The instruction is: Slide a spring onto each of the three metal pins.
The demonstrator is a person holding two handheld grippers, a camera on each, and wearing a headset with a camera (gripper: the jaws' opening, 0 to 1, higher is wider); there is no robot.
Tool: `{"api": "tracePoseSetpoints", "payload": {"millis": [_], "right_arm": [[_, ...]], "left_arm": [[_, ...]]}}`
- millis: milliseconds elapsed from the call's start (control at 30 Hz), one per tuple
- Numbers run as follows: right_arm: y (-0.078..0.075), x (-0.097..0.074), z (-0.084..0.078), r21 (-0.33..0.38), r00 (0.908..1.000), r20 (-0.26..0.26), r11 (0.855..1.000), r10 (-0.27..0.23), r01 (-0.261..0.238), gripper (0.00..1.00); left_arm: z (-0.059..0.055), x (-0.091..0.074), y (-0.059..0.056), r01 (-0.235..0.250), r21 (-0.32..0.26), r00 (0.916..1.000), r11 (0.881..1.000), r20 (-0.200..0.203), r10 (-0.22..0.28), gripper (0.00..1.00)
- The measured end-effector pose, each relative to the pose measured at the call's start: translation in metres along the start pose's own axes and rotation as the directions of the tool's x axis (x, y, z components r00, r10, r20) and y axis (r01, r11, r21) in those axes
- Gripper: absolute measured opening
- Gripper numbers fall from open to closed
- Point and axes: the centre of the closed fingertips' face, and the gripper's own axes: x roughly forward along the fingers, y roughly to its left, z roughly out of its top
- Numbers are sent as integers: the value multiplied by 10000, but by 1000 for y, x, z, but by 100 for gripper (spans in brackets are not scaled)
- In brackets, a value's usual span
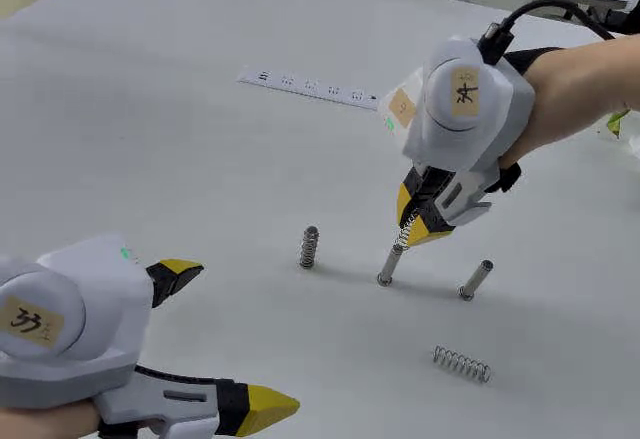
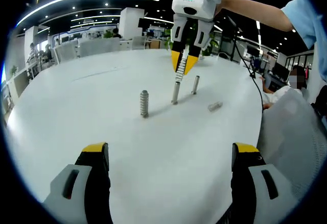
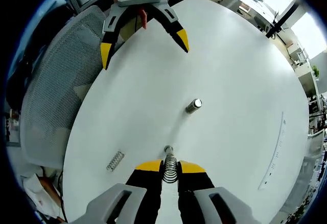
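Three metal pins stand on the white table (image 1: 150,139). The left pin (image 1: 309,247) wears a spring. My right gripper (image 1: 412,227) is shut on a second spring (image 1: 405,231), whose lower end meets the top of the tilted middle pin (image 1: 387,265). The right pin (image 1: 475,279) is bare. A third spring (image 1: 461,363) lies loose near it. In the right gripper view the held spring (image 3: 169,169) sits between the yellow tips just over the pin top (image 3: 168,149). My left gripper (image 1: 225,344) hangs open at the near left, apart from the pins, holding nothing.
A paper ruler strip (image 1: 310,87) lies at the far side of the table. A grey mesh chair (image 3: 56,81) stands beside the table's edge. Broad bare tabletop lies between the left gripper (image 2: 170,150) and the pins.
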Motion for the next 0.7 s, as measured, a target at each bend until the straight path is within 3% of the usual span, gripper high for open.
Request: {"api": "tracePoseSetpoints", "payload": {"millis": [700], "right_arm": [[-1, 10, 2, -238, 9996, -252, 9996, 118, -124, 7]], "left_arm": [[-10, -4, 1, 29, -123, 9999, 9999, -153, -31, 99]]}}
